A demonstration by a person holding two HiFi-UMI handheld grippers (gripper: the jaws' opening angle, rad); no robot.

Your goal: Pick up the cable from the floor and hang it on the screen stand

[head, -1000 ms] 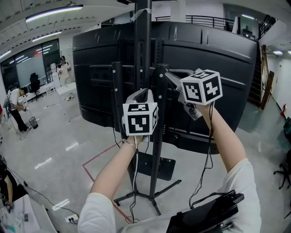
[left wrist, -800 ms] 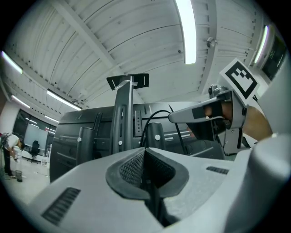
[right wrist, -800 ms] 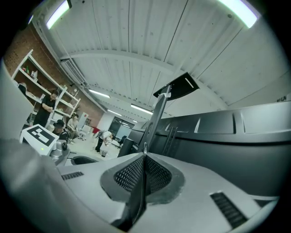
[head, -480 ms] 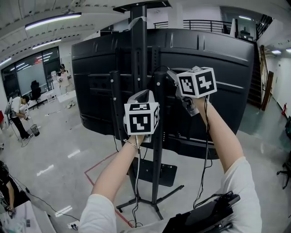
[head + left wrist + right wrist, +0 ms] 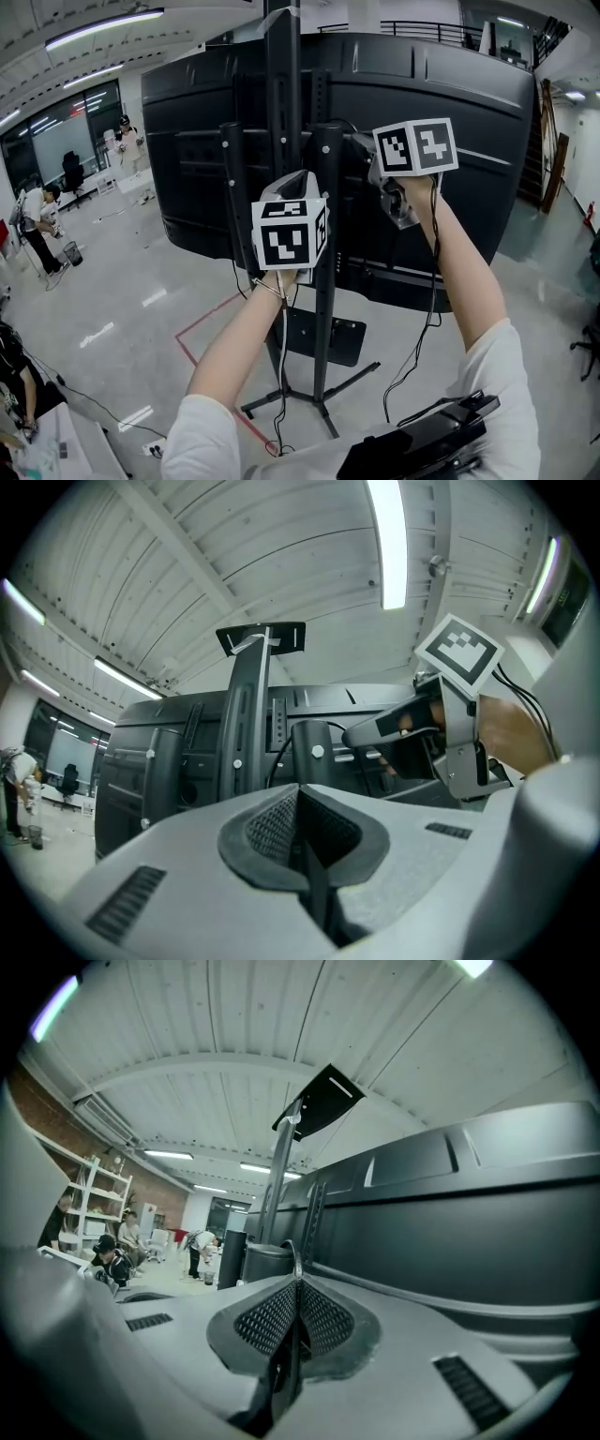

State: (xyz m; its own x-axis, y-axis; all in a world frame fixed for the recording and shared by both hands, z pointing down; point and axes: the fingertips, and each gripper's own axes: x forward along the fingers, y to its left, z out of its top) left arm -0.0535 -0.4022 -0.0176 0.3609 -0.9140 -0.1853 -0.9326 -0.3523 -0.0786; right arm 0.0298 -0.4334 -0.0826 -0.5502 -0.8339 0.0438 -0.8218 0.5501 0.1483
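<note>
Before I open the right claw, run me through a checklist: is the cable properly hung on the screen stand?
1. Right claw shut on the cable: ok, a thin strand shows at its tip.
2. Cable draped over the post top: ok, seen in the left gripper view.
3. Left claw shut, nothing seen in it: ok.
4. Cable will hold once released: cannot tell.
5. Cable's lower end off the floor: cannot tell.

Scanning for print and finding none legible: just wordless black-and-white square markers on left cube [image 5: 289, 234] and right cube [image 5: 415, 147], no letters or digits readable.
</note>
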